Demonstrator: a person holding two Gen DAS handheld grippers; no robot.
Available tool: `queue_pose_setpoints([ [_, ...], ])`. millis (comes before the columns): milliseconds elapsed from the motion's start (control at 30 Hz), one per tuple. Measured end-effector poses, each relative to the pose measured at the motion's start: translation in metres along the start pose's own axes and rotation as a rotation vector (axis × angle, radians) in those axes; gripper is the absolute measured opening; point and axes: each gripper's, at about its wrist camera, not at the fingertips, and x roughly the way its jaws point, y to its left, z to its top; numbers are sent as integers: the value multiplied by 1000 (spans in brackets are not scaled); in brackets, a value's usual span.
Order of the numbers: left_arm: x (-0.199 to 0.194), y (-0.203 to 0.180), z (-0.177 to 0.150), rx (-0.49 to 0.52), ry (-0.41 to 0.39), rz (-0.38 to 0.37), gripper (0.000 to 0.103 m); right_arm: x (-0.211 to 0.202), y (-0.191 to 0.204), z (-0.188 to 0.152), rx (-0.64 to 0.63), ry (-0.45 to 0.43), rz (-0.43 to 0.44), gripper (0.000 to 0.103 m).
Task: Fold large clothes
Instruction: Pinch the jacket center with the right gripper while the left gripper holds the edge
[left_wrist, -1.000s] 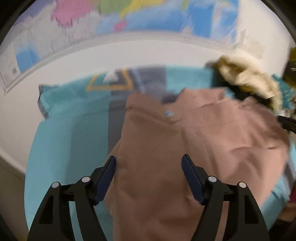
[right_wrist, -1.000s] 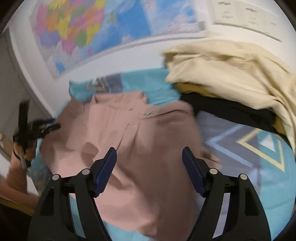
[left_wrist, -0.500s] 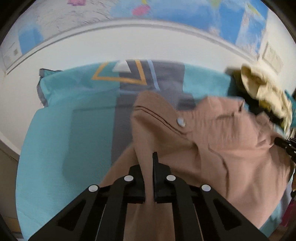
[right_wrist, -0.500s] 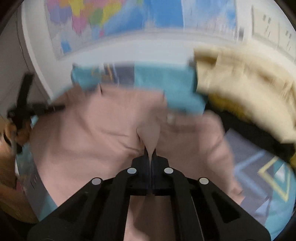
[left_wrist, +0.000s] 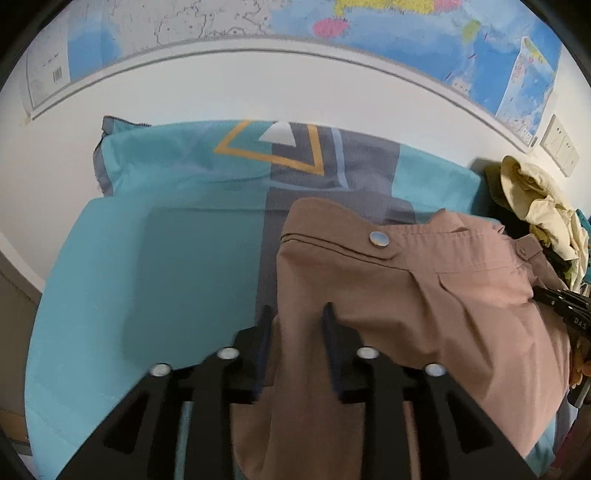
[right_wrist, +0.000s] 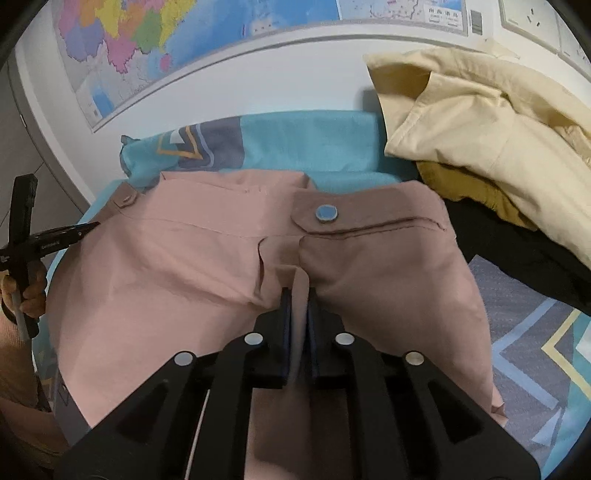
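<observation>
pink trousers (right_wrist: 207, 266) on the bed, one gripper at each side of the waist.

i see the trousers lying spread on the teal sheet (left_wrist: 177, 266), waistband toward the wall, with a snap button (right_wrist: 326, 213) on the waist tab. my right gripper (right_wrist: 298, 295) is clenched on a raised fold of pink cloth just below that tab; its jaws have just eased slightly, and the pads still pinch the fold. my left gripper (left_wrist: 297, 314) sits at the trousers' left edge; its jaws have just been opening and now stand apart, released, with loose cloth lying between the fingers. a pillow (left_wrist: 229, 158) rests against the wall behind. a pile of cream and dark clothes (right_wrist: 491, 122) lies to the right, touching the trousers. a map (right_wrist: 155, 40) hangs on the wall above.
</observation>
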Motion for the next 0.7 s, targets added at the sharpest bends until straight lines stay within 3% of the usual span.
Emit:
queue_pose_setpoints([
  [133, -10, -9, -1, 41, -31, -8, 42, -2, 5, 9, -15, -32, -25, 4],
  [300, -7, -22, -1, 92, -37, 23, 44, 3, -3, 22, 40, -69, -18, 3],
  [433, 12, -21, -4, 90, 15, 56, 44, 24, -4, 16, 44, 25, -8, 6],
  [500, 10, -19, -7, 84, 1, 56, 45, 15, 0, 13, 27, 16, -16, 21],
  [533, 6, -18, -8, 84, -10, 60, 45, 5, 1, 12, 35, -7, -12, 39],
  [567, 3, -19, -10, 84, -24, 66, 45, -5, 2, 11, 39, -37, 0, 48],
  [700, -18, -27, -20, 111, -91, 106, 50, -42, 4, 0, 34, -104, 40, 53],
])
